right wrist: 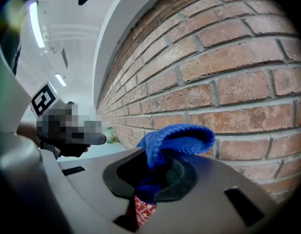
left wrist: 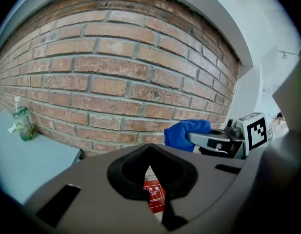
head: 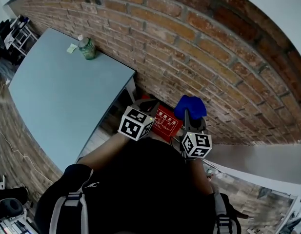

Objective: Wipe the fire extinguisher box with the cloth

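Your right tongs [right wrist: 159, 174] are clamped on the blue cloth [right wrist: 177, 135]; your left tongs [left wrist: 151, 172] are closed and empty. The red box [head: 166, 122] sits low against the brick wall [head: 228, 48], just below and left of the cloth.

left claw [head: 150, 106], jaws together; right claw [head: 193, 118] beside it, tight on cloth [head: 190, 106]

Red extinguisher box [head: 166, 122]: white txt "使用方法".
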The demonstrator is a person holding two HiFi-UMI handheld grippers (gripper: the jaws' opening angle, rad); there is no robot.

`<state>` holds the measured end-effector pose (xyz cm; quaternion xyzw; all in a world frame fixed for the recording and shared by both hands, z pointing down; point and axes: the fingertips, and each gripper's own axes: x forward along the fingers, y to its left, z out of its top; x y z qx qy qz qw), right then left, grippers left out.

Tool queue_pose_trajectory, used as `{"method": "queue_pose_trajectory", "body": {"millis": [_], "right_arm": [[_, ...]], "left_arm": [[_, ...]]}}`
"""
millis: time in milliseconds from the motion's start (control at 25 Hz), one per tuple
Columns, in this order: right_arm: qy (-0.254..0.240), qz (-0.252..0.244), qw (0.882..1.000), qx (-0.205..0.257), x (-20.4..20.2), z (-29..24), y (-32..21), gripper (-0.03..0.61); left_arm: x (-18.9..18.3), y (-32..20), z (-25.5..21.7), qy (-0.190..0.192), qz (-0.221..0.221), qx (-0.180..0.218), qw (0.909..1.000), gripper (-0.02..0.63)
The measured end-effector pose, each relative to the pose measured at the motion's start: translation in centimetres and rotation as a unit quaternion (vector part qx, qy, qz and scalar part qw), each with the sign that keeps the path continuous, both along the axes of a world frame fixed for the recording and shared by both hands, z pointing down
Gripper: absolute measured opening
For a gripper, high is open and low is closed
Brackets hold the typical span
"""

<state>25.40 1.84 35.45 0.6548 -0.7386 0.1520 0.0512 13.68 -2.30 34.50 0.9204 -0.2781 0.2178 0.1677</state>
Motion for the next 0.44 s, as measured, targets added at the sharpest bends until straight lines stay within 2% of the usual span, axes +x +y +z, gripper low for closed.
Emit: {"method": "queue_pose_trajectory", "body": {"millis": [160,440], "right_arm": [[0.014,-0.006,1.000,0.001,-0.5,0.1,0.1,0.051],[-0.007,-0.006,1.000,0.004,-0.9,0.1,0.1,0.051]], "left_arm": [[0.1,0.2,0.0,0.003,0.002,0.001,1.0000,-0.003],[-0.9,0.6,0.7,-0.008,-0.004,-0.006,0.9999,-0.003]]}}
